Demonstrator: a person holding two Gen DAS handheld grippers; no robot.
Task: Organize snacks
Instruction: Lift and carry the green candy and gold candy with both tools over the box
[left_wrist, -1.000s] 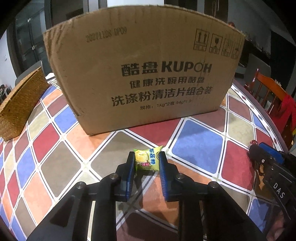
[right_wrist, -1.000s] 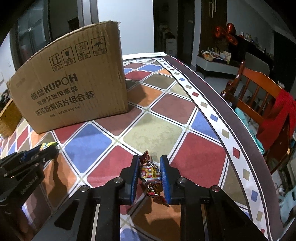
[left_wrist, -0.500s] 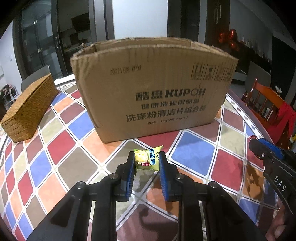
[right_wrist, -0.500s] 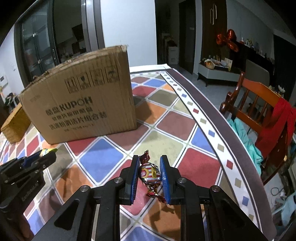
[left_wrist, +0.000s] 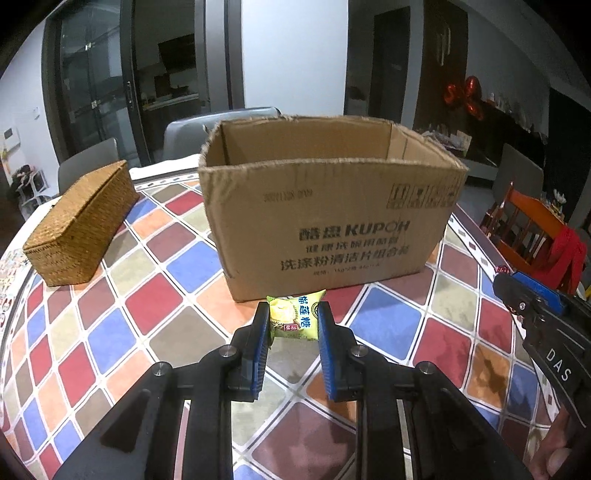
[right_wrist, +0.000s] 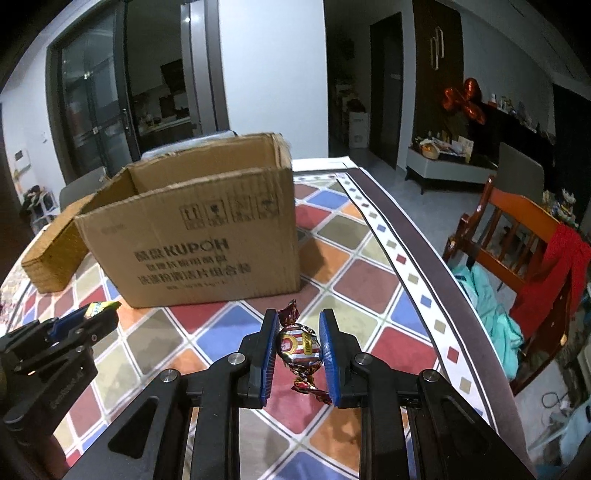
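Two grippers raised above a checkered table (left_wrist: 155, 306), each carrying a snack. Left gripper (left_wrist: 293, 321) pinching a yellow packet (left_wrist: 295, 317) by its sides, off the table. Right gripper (right_wrist: 298, 341) clamped on a foil candy (right_wrist: 299, 347), twisted ends left free. Open box (left_wrist: 332, 221) just ahead of both, top clear, likely the drop target. Woven basket (left_wrist: 79, 229) off to the left, lid on.

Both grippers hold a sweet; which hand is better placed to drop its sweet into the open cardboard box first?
Left, probably. The left gripper with its yellow-green candy packet faces the brown cardboard box squarely; the right gripper sits off its corner.
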